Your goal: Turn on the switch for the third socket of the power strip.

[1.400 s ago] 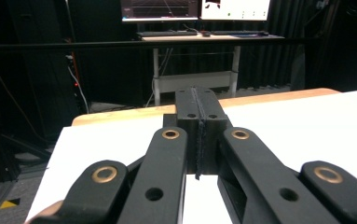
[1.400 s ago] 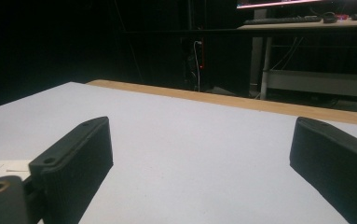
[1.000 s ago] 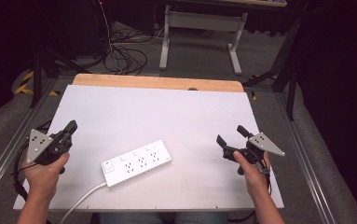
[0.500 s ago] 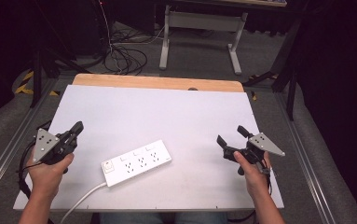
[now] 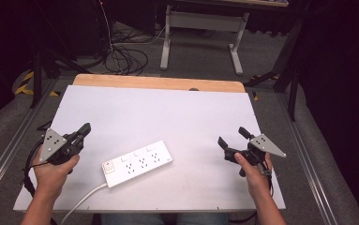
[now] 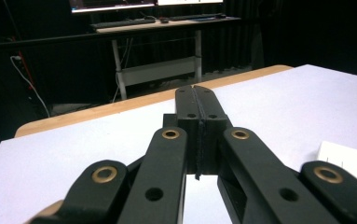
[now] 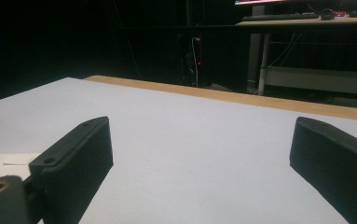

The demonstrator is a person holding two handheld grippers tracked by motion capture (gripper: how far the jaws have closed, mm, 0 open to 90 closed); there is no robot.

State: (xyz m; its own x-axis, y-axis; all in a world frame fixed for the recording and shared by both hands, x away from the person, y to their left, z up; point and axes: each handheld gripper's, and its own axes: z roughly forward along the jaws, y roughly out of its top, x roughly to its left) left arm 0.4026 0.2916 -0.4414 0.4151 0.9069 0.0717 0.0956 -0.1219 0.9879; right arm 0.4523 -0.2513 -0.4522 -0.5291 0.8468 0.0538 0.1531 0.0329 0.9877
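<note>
We judge the work not yet begun: the power strip [image 5: 137,163] lies untouched on the desk [image 5: 168,112] between our left tongs [image 5: 84,128], pressed together, and right tongs [image 5: 233,137], spread wide, so next comes a reach inward.

White power strip [image 5: 137,163]: smooth, slightly glossy plastic, with a smooth white plastic-sheathed cable [image 5: 84,201]. Table [image 5: 168,117]: matt white top, smooth and unmarked, with a bare light wood strip [image 5: 158,83] along the far edge. Left gripper [image 5: 84,129] and right gripper [image 5: 233,137]: matt black plastic jaws; brass-coloured metal bushings [image 6: 170,134] at the left gripper's pivots; a flat grey plate [image 5: 267,144], dull in finish.
</note>
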